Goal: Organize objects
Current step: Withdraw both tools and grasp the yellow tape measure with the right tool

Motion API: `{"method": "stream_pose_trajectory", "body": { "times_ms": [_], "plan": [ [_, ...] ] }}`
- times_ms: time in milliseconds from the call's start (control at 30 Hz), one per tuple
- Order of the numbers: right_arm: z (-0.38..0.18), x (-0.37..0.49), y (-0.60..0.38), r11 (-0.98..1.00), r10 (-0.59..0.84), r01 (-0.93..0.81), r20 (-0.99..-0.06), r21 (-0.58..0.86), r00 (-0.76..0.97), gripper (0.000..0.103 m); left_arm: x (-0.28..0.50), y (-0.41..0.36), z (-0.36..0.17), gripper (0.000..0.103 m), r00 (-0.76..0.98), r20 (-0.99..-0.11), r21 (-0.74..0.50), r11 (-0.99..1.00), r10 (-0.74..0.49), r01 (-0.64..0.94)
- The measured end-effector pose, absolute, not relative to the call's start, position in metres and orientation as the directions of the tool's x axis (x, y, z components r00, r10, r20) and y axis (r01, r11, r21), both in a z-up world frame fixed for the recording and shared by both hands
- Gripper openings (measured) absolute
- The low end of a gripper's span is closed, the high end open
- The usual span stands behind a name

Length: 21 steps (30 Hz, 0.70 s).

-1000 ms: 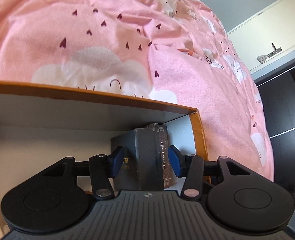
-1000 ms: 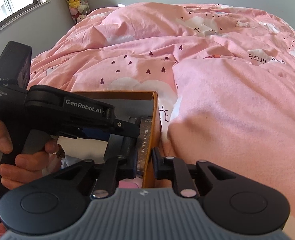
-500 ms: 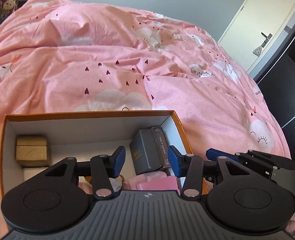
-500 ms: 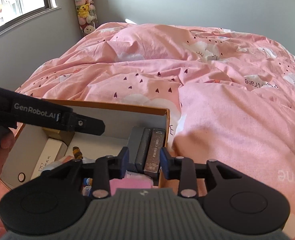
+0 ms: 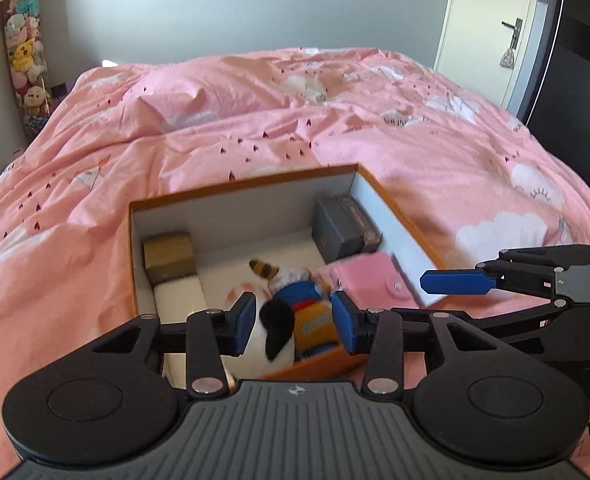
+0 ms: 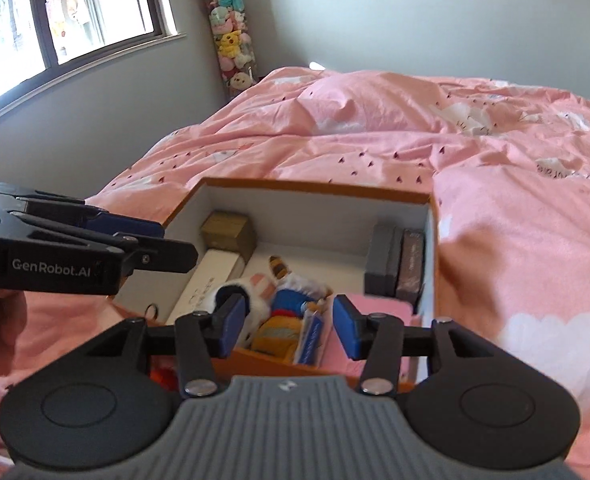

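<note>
The orange box (image 5: 395, 208) sits on the pink bedspread (image 5: 215, 128), and from where I stand it looks nearly packed. Two dark slim boxes (image 6: 395, 264) stand on edge against its right wall at the far corner. A tan box (image 6: 229, 232) fills the far left corner, with a white carton (image 6: 211, 276) lying just near of it along the left wall. A plush toy (image 5: 291, 292) sprawls across the middle of the floor, and a pink wallet (image 5: 371, 280) with a snap tab leans against the right wall on the near side.

Both tools are clear of the contents. The left gripper (image 5: 293, 322) hovers above the near end of the box with nothing between its blue pads (image 5: 245, 320) — its jaws are closing a little, on air. The right gripper (image 6: 285, 326) hangs over the near right part of the box, its jaws opening, also empty.

I see nothing loose on the bedspread in either view, so my guess is the sorting is close to finished. What may remain is tidying — the toy lies askew, and the wallet is tilted, not flat. Whether a lid belongs on top I cannot tell; none is in view.
</note>
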State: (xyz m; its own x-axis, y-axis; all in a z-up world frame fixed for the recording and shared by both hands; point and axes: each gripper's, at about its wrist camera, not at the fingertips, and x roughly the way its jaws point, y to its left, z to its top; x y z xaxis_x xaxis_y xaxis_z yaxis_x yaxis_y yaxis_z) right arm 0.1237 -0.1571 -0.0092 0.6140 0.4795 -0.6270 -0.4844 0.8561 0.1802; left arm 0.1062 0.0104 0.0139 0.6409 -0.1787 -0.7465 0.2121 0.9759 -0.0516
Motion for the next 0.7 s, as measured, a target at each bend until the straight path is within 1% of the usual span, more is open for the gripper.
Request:
{"method": "stream_pose_trajectory", "body": {
  "times_ms": [100, 167, 200, 267, 367, 433, 567, 700],
  "plan": [
    [-0.028, 0.11, -0.147, 0.832, 0.507, -0.508, -0.681, 0.224, 0.529, 0.051, 0.094, 0.014, -0.009, 0.041, 0.55, -0.824, -0.034, 0.982, -0.133, 0.186],
    [-0.043, 0.104, -0.14, 0.82, 0.507, -0.517, -0.731, 0.246, 0.456, 0.051, 0.085, 0.021, -0.029, 0.041, 0.476, -0.869, -0.055, 0.984, -0.132, 0.172],
    [-0.052, 0.101, -0.136, 0.811, 0.509, -0.523, -0.758, 0.262, 0.409, 0.048, 0.081, 0.022, -0.039, 0.041, 0.44, -0.889, -0.058, 0.985, -0.124, 0.16],
    [-0.067, 0.096, -0.128, 0.802, 0.501, -0.528, -0.796, 0.28, 0.339, 0.045, 0.071, 0.021, -0.055, 0.041, 0.392, -0.915, -0.034, 0.985, -0.097, 0.167],
    [-0.088, 0.089, -0.118, 0.81, 0.462, -0.517, -0.845, 0.278, 0.268, 0.044, 0.057, 0.018, -0.075, 0.041, 0.333, -0.942, 0.014, 0.983, -0.048, 0.182],
    [-0.1, 0.085, -0.113, 0.805, 0.458, -0.513, -0.862, 0.299, 0.215, 0.044, 0.052, 0.018, -0.084, 0.041, 0.306, -0.951, 0.027, 0.982, -0.032, 0.187],
    [-0.117, 0.077, -0.103, 0.795, 0.44, -0.519, -0.888, 0.314, 0.136, 0.044, 0.046, 0.022, -0.093, 0.042, 0.264, -0.964, 0.028, 0.983, -0.021, 0.182],
    [-0.137, 0.083, -0.096, 0.811, 0.402, -0.49, -0.913, 0.32, 0.069, 0.044, 0.044, 0.028, -0.1, 0.043, 0.225, -0.974, 0.011, 0.987, -0.026, 0.159]
  ]
}}
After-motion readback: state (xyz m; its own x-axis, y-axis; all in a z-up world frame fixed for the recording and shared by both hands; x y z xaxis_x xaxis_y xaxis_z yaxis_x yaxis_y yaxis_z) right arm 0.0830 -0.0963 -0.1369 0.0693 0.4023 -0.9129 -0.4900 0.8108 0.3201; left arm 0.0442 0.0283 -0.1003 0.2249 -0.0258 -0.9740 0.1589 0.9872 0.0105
